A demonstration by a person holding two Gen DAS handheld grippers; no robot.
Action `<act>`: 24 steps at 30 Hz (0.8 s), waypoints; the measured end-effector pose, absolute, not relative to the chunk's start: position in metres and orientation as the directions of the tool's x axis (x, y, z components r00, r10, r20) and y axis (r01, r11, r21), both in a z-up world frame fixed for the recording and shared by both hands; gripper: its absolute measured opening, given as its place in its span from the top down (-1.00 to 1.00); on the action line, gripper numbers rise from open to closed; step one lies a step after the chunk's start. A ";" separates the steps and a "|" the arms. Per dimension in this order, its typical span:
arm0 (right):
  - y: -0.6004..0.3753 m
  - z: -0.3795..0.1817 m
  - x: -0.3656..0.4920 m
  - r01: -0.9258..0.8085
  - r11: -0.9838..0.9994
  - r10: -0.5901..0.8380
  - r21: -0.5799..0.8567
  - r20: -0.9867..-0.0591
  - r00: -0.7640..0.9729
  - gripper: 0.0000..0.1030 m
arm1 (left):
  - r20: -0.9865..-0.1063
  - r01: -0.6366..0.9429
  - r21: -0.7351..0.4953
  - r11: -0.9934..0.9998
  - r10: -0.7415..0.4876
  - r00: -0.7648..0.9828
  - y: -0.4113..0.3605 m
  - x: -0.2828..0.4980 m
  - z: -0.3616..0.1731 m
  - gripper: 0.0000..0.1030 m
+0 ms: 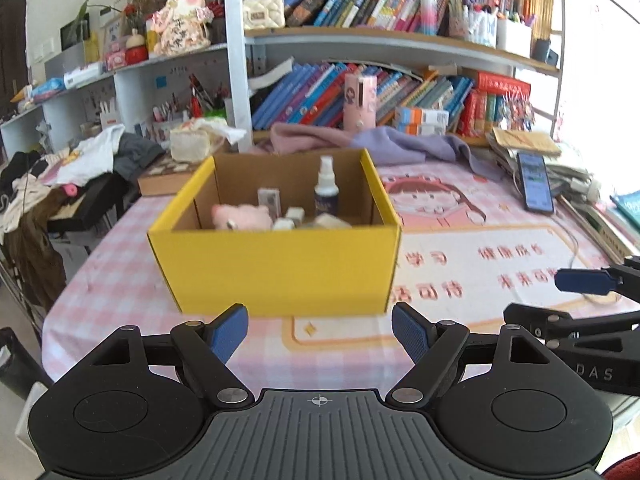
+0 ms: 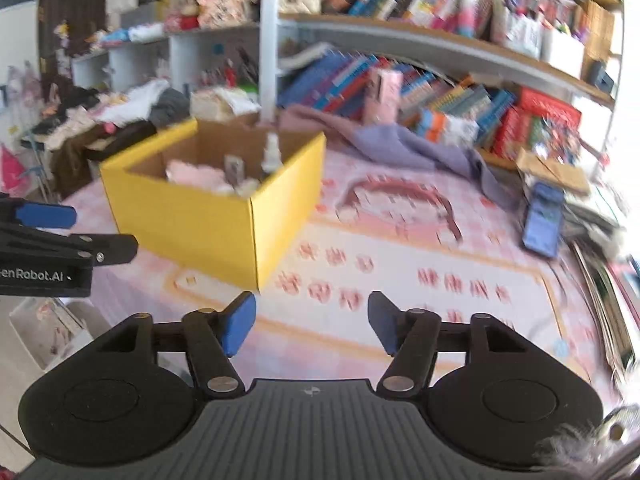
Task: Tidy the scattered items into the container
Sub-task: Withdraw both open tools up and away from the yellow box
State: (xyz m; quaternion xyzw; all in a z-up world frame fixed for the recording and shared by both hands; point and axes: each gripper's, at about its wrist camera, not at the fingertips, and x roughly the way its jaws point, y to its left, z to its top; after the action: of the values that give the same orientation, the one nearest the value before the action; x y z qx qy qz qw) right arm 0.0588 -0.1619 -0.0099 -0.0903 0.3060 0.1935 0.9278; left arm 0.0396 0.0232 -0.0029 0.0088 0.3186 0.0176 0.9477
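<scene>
Yellow box [image 1: 276, 268] just beyond left tool [image 1: 319, 334].

Two wrist fisheyes, both angled down over the same tabletop.

The left wrist camera looked squarely at the yellow cardboard box [image 1: 276, 264], close ahead at 12 o'clock, with the right gripper [image 1: 568, 300] entering at 3 o'clock. The right wrist camera sat further right and viewed that box [image 2: 208, 216] corner-on at 11 o'clock, the left gripper [image 2: 80, 232] entering at 9 o'clock. Both shared the box, the pink checked table mat [image 1: 480, 240], the phone [image 1: 535, 184] and the bookshelf [image 1: 400, 40] behind.
</scene>
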 end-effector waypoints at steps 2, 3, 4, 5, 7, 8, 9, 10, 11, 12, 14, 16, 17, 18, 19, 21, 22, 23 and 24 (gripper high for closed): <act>-0.165 -0.015 0.052 -0.402 0.914 0.286 -0.052 -0.620 0.730 -0.27 | -0.619 -0.021 0.030 0.999 0.035 0.785 0.019 0.035 -0.009 -0.66; -0.167 -0.017 0.049 -0.394 0.918 0.277 -0.053 -0.626 0.729 -0.28 | -0.627 -0.018 0.032 0.999 0.034 0.779 0.018 0.034 -0.011 -0.67; -0.170 -0.019 0.047 -0.385 0.921 0.268 -0.053 -0.631 0.728 -0.35 | -0.633 -0.014 0.034 0.999 0.032 0.773 0.016 0.032 -0.013 -0.67; -0.172 -0.021 0.046 -0.373 0.926 0.257 -0.052 -0.636 0.727 -0.39 | -0.640 -0.008 0.038 0.999 0.031 0.768 0.014 0.030 -0.015 -0.69; -0.178 -0.022 0.044 -0.347 0.937 0.239 -0.044 -0.643 0.728 -0.46 | -0.650 -0.001 0.047 0.999 0.031 0.759 0.010 0.029 -0.017 -0.74; -0.182 -0.023 0.043 -0.336 0.941 0.233 -0.038 -0.647 0.726 -0.54 | -0.652 0.001 0.049 0.999 0.031 0.758 0.009 0.029 -0.018 -0.76; -0.185 -0.024 0.042 -0.326 0.945 0.228 -0.033 -0.651 0.724 -0.57 | -0.653 0.002 0.047 0.999 0.029 0.757 0.009 0.028 -0.019 -0.79; -0.187 -0.025 0.041 -0.318 0.948 0.224 -0.028 -0.655 0.722 -0.62 | -0.658 0.002 0.041 0.999 0.026 0.752 0.009 0.028 -0.020 -0.82; -0.190 -0.026 0.040 -0.311 0.950 0.220 -0.022 -0.659 0.719 -0.66 | -0.664 0.002 0.034 0.999 0.021 0.747 0.009 0.028 -0.021 -0.87; -0.192 -0.027 0.039 -0.302 0.953 0.216 -0.017 -0.664 0.716 -0.69 | -0.670 0.001 0.026 1.000 0.017 0.742 0.009 0.029 -0.022 -0.89; -0.194 -0.028 0.039 -0.291 0.957 0.210 -0.008 -0.672 0.710 -0.74 | -0.684 -0.001 0.015 1.000 0.011 0.729 0.010 0.030 -0.025 -0.91; -0.196 -0.030 0.039 -0.282 0.960 0.207 0.002 -0.683 0.701 -0.81 | -0.697 -0.004 0.013 1.000 0.012 0.717 0.009 0.031 -0.028 -0.96; -0.197 -0.030 0.039 -0.278 0.960 0.207 0.008 -0.687 0.696 -0.82 | -0.700 -0.006 0.017 1.000 0.016 0.714 0.009 0.031 -0.029 -0.96; -0.198 -0.030 0.040 -0.276 0.961 0.208 0.013 -0.690 0.693 -0.82 | -0.702 -0.007 0.025 1.000 0.022 0.711 0.008 0.031 -0.029 -0.97; -0.198 -0.030 0.040 -0.275 0.961 0.208 0.014 -0.693 0.691 -0.84 | -0.704 -0.008 0.032 0.999 0.028 0.710 0.007 0.031 -0.030 -0.97; -0.198 -0.031 0.042 -0.276 0.961 0.208 0.015 -0.698 0.685 -0.88 | -0.708 -0.008 0.041 0.999 0.035 0.706 0.005 0.031 -0.031 -0.99; -0.198 -0.031 0.042 -0.279 0.960 0.210 0.015 -0.700 0.683 -0.88 | -0.710 -0.008 0.039 0.999 0.034 0.703 0.005 0.031 -0.031 -0.99; -0.198 -0.032 0.042 -0.282 0.959 0.211 0.016 -0.701 0.681 -0.90 | -0.714 -0.006 0.035 0.999 0.030 0.700 0.005 0.031 -0.032 -1.00; -0.198 -0.032 0.043 -0.283 0.959 0.212 0.017 -0.702 0.680 -0.91 | -0.717 -0.004 0.030 1.000 0.024 0.697 0.005 0.032 -0.033 -1.00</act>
State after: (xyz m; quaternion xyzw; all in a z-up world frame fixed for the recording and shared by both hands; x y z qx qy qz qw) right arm 0.0427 -0.1982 -0.0321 -0.0465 0.3768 0.1352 0.9152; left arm 0.0315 0.0049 -0.0330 0.0130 0.3894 0.0078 0.9210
